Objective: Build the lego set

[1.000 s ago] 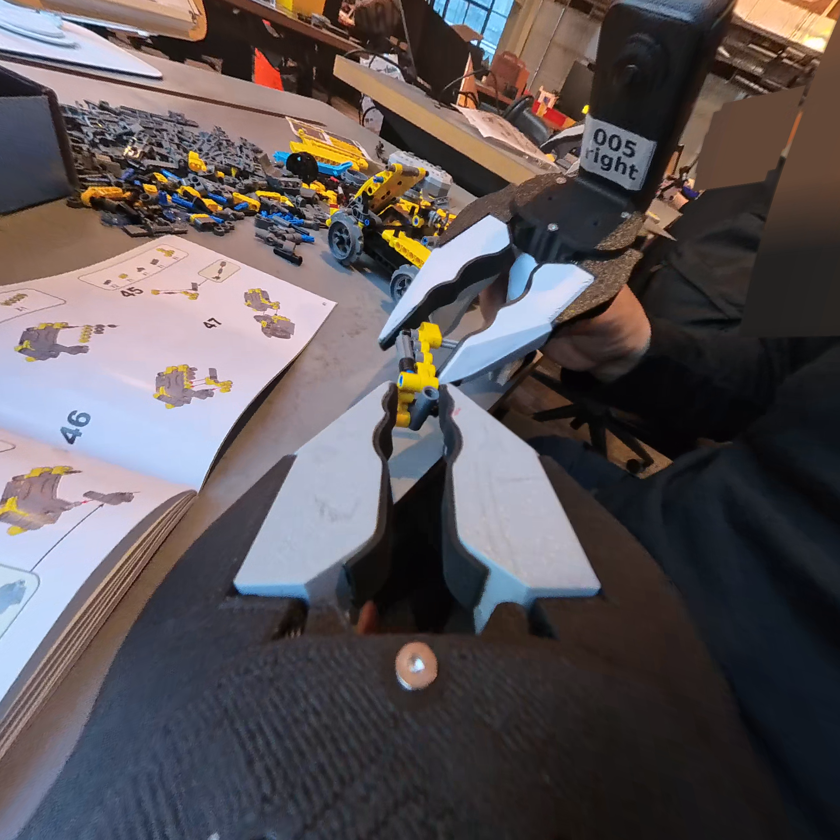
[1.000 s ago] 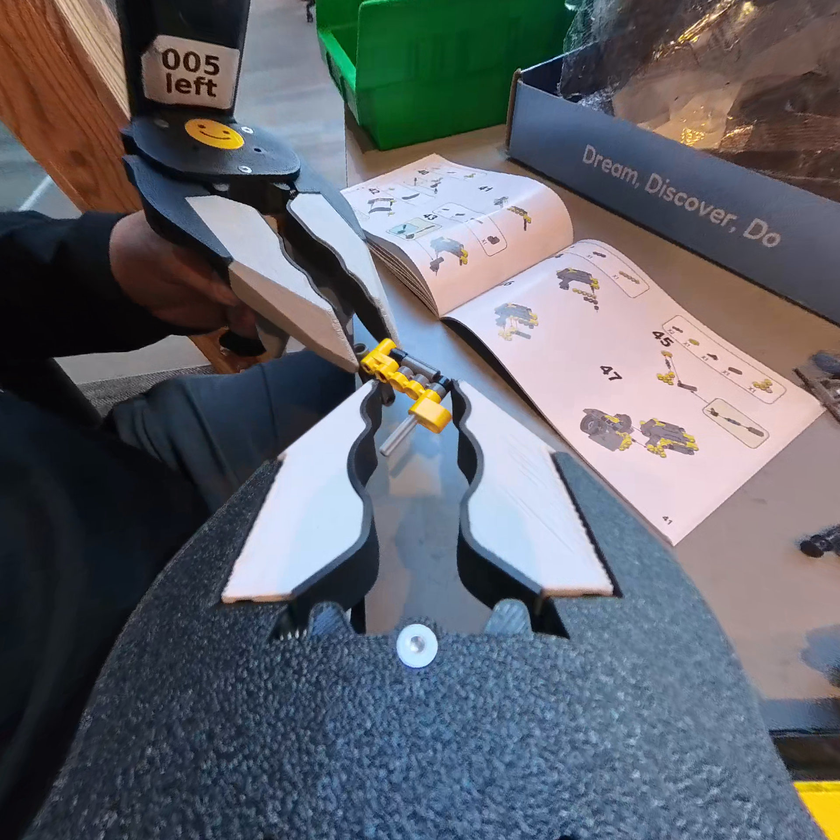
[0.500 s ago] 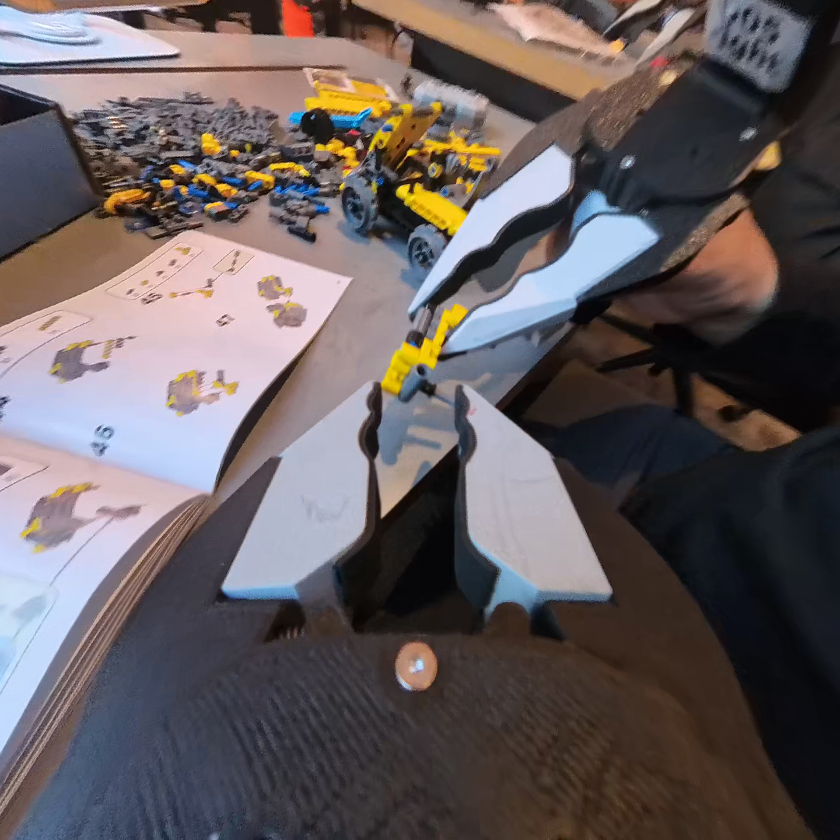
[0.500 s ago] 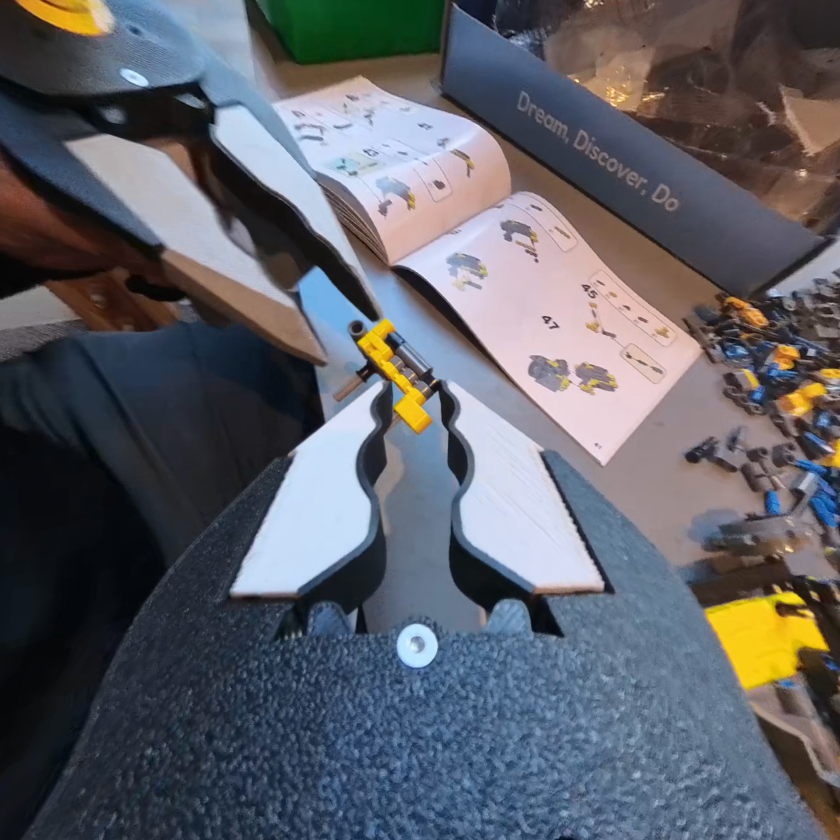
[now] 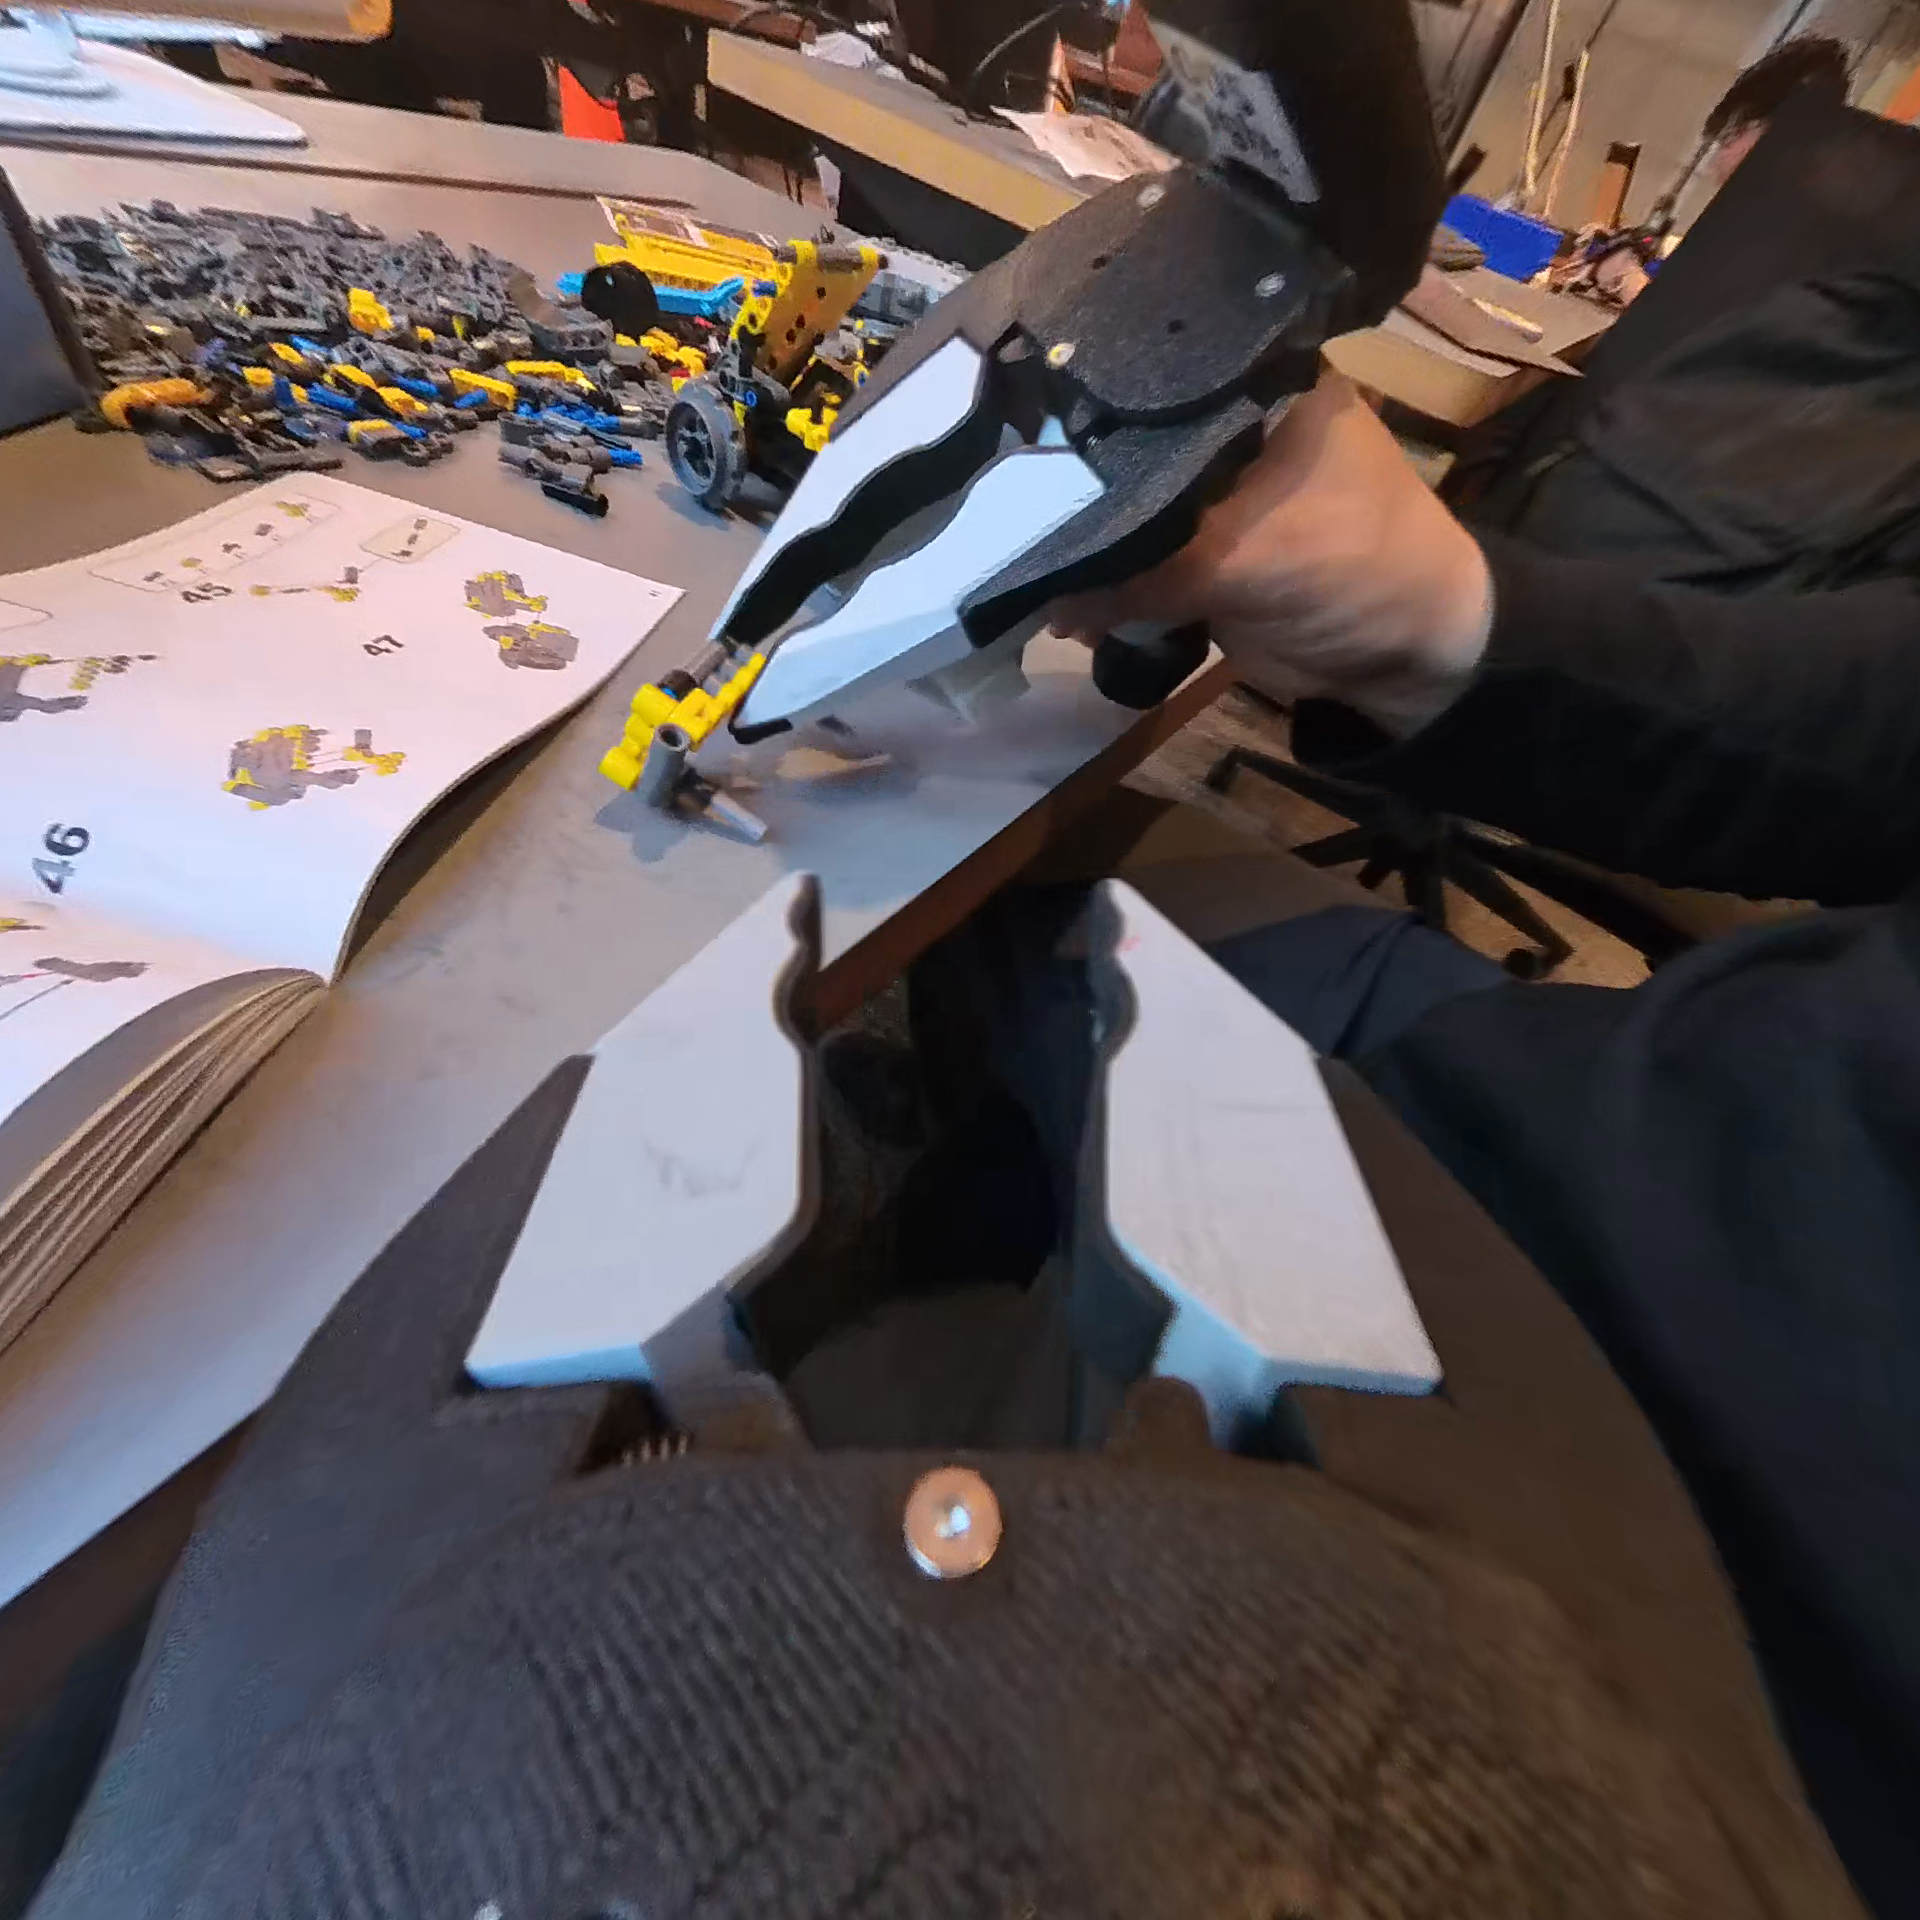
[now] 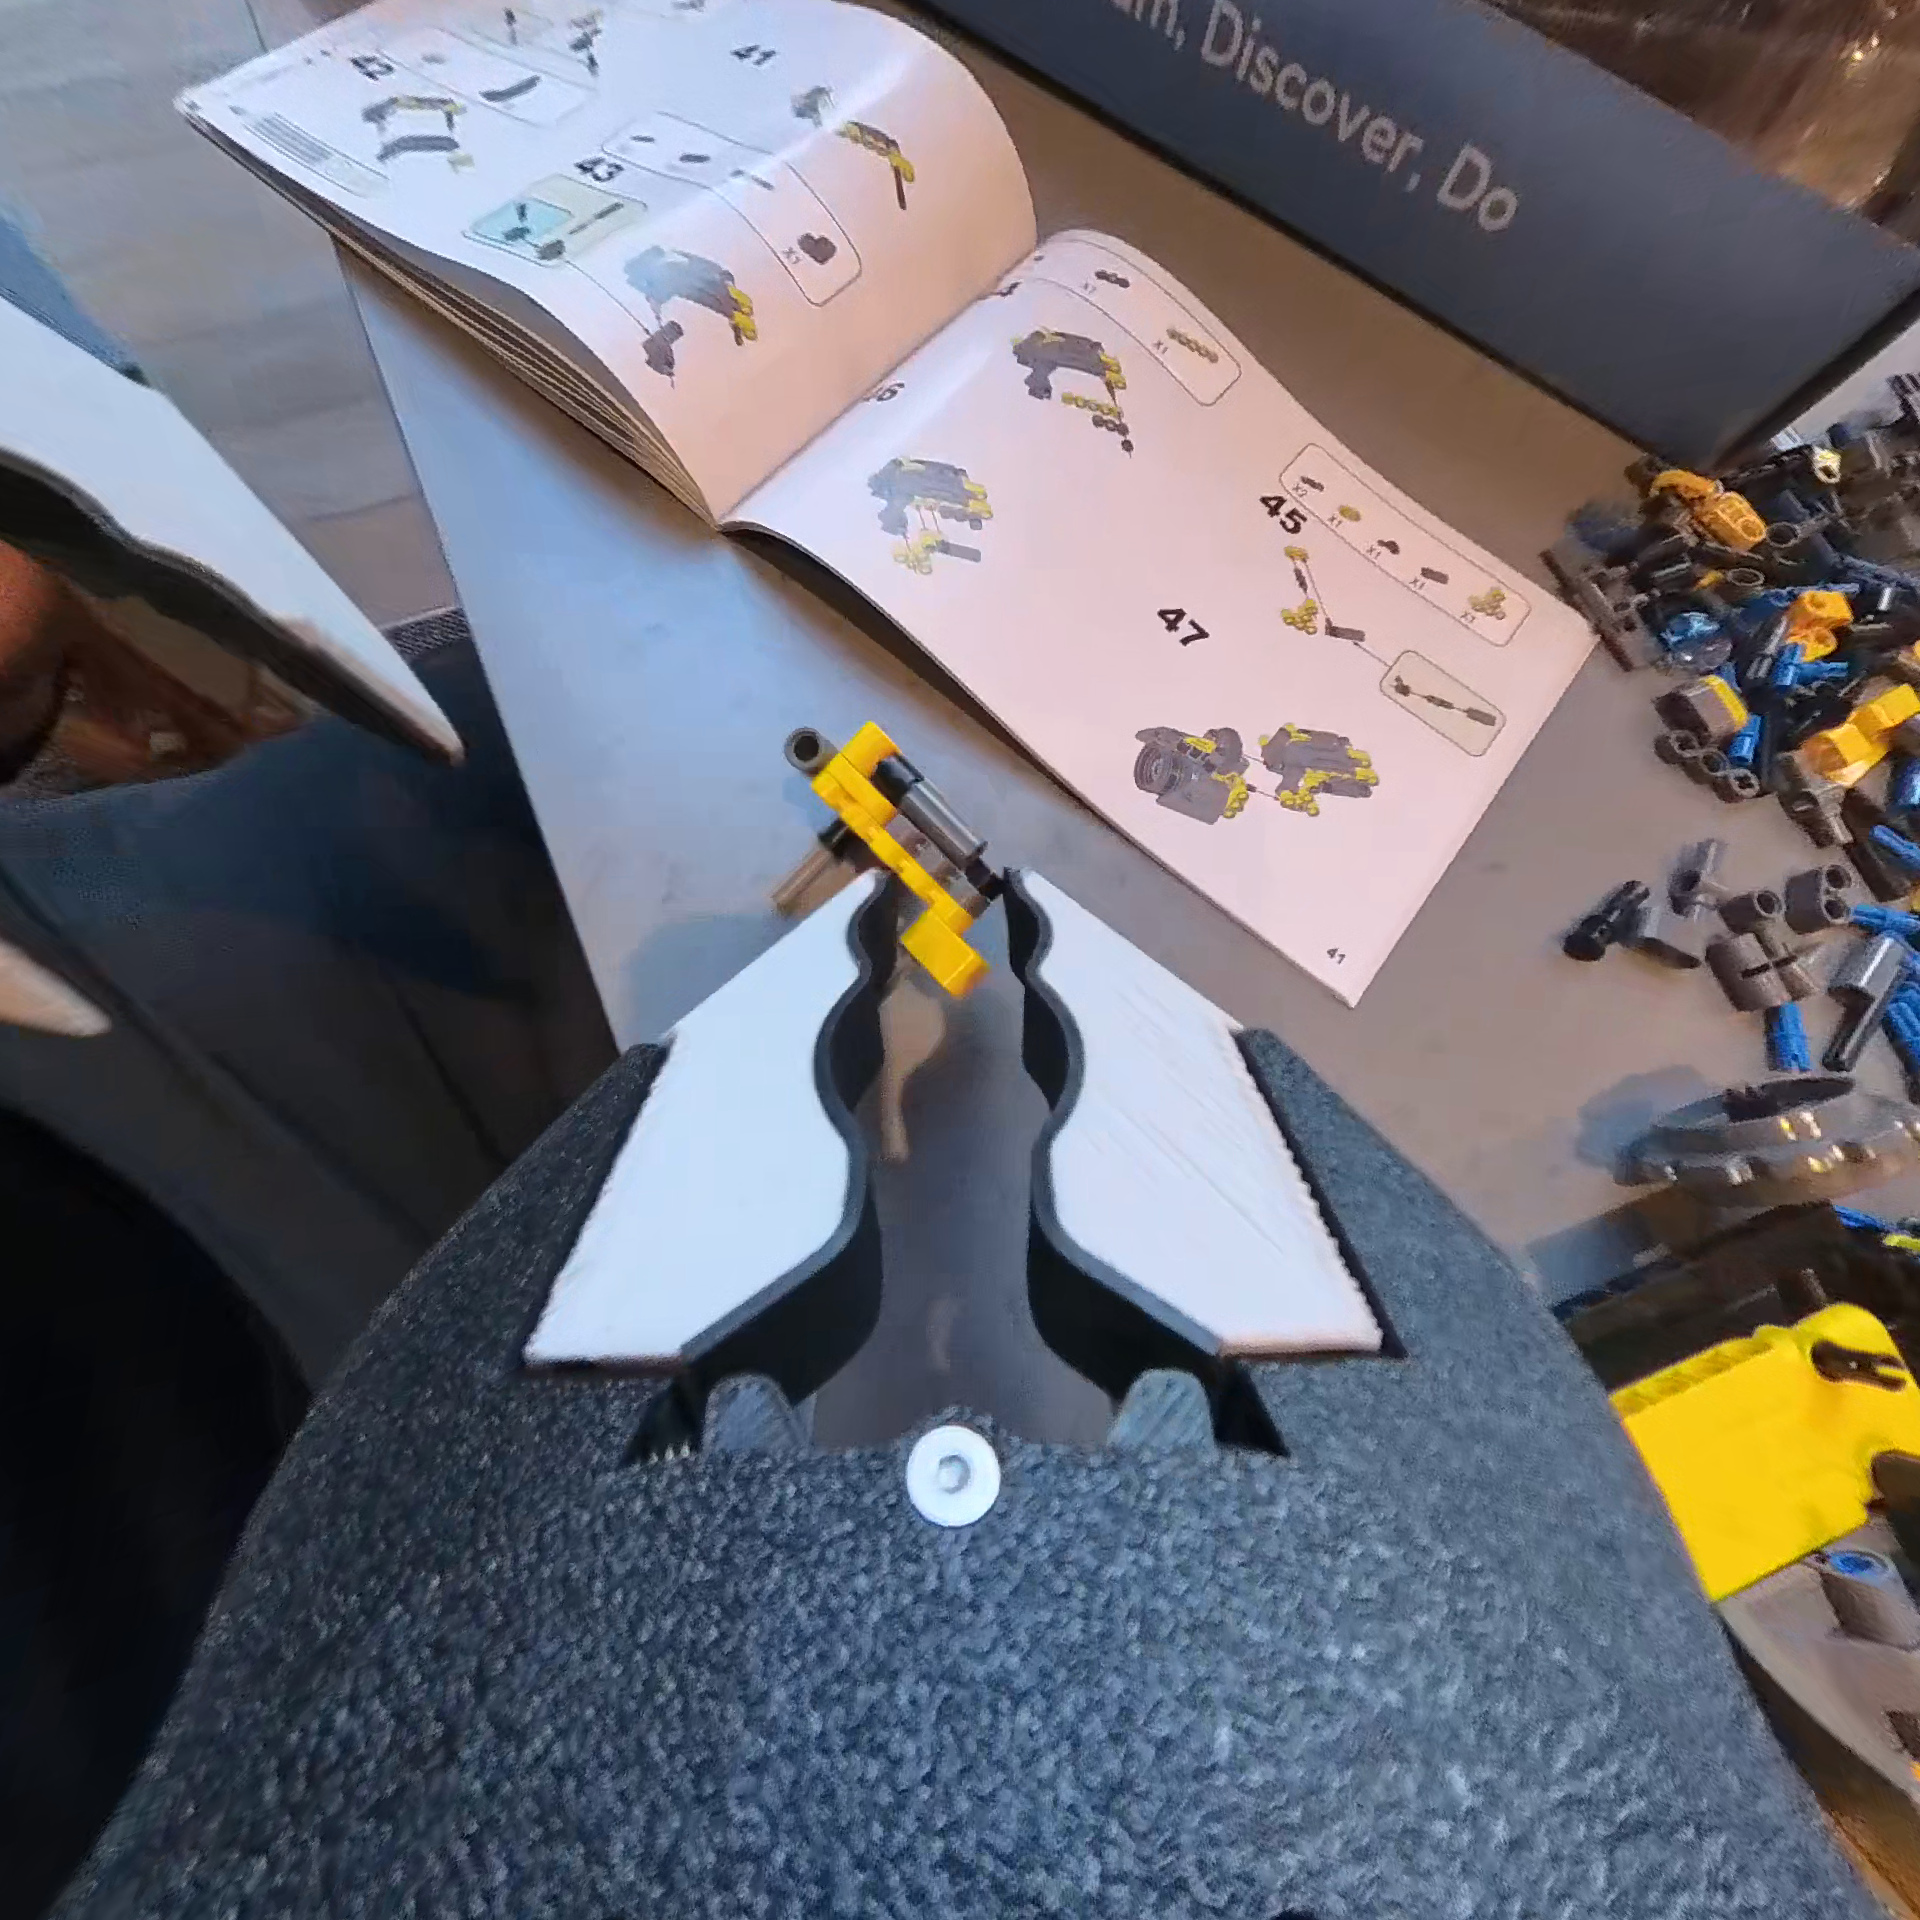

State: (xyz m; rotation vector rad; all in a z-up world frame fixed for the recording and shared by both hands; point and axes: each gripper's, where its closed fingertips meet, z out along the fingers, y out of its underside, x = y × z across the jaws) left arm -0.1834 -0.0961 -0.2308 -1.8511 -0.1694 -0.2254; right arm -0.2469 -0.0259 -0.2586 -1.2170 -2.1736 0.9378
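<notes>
My right gripper [image 6: 940,894] is clenched on a small yellow and grey brick assembly [image 6: 894,831], and the tips pinch only its near end, so most of the piece sticks out in front of the fingers. I judge this piece as very light and made of stiff plastic, but it is several small parts pushed together on a grey pin, so a hard squeeze or a twist can pull it apart; the smooth plastic can also slip or turn between the pads. The better place to hold it, I think, is across the yellow beam in the middle, not on the thin pin. In the left wrist view the assembly [image 5: 675,727] hangs just above the grey table [image 5: 499,966], near the table edge and just beside the right page of the open instruction booklet [image 5: 312,665]; I cannot tell if its lower end touches the surface. The right gripper points down at a slant toward the table, with a hand [image 5: 1320,582] around its handle. My left gripper [image 5: 956,935] is released, with nothing between its fingers, and it hovers over the table edge, near the booklet and apart from the assembly. Beyond the booklet lie a pile of loose bricks [image 5: 312,343] and a half-built yellow vehicle [image 5: 769,384].
</notes>
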